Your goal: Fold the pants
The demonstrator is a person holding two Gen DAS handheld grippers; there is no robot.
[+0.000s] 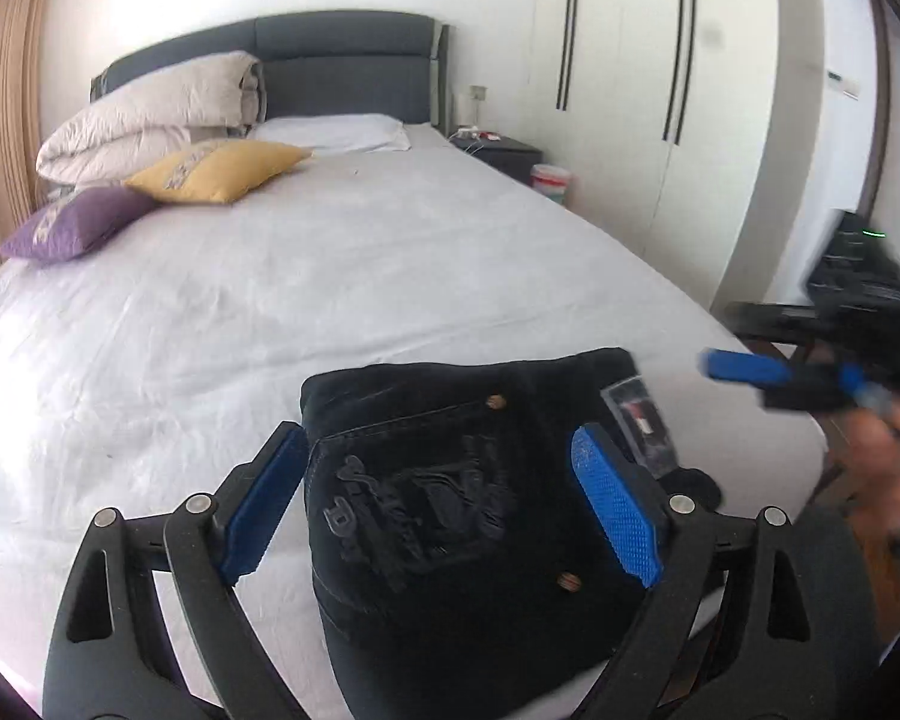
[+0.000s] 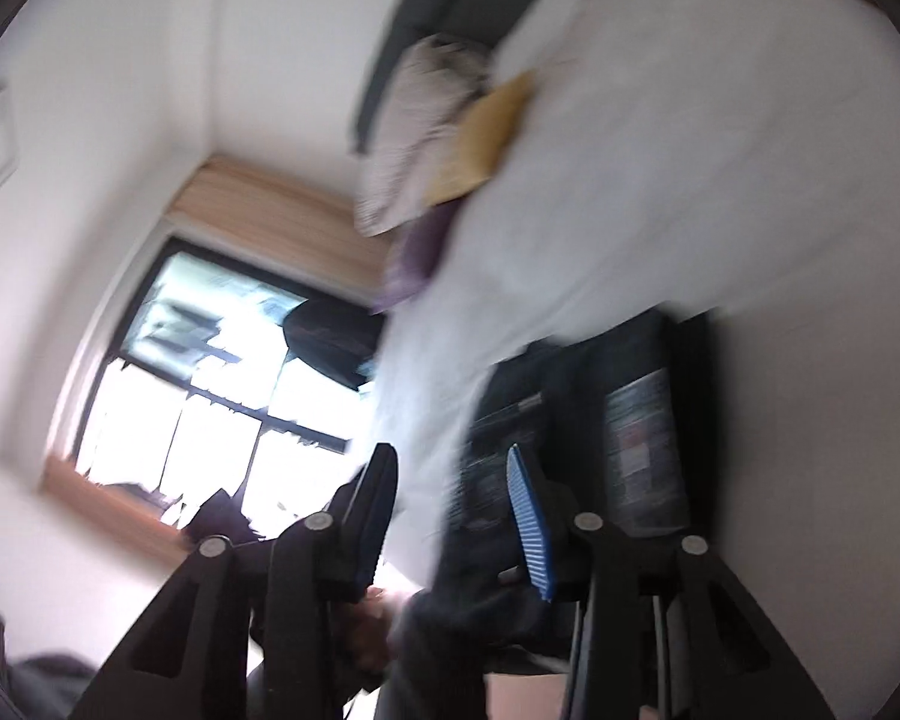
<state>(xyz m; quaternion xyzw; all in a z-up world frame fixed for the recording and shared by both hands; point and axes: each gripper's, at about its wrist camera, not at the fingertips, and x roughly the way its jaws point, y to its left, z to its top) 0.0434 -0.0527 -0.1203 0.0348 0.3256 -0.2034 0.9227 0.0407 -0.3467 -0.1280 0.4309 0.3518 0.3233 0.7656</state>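
Note:
The dark pants [image 1: 450,492] lie folded into a compact block on the white bed [image 1: 270,312], back pocket with raised lettering up and a label near its right edge. My left gripper [image 1: 441,468] is open just above the block, its blue pads either side of it, holding nothing. My right gripper [image 1: 744,367] shows blurred at the right, off the bed's edge. In the tilted, blurred right wrist view my right gripper [image 2: 450,504] is open and empty, with the pants [image 2: 576,420] beyond its right finger.
A folded duvet [image 1: 150,120], a yellow cushion [image 1: 216,171], a purple cushion [image 1: 72,222] and a white pillow [image 1: 336,132] sit by the grey headboard. A nightstand [image 1: 498,150] and white wardrobes [image 1: 648,90] stand to the right. A window [image 2: 210,384] shows in the right wrist view.

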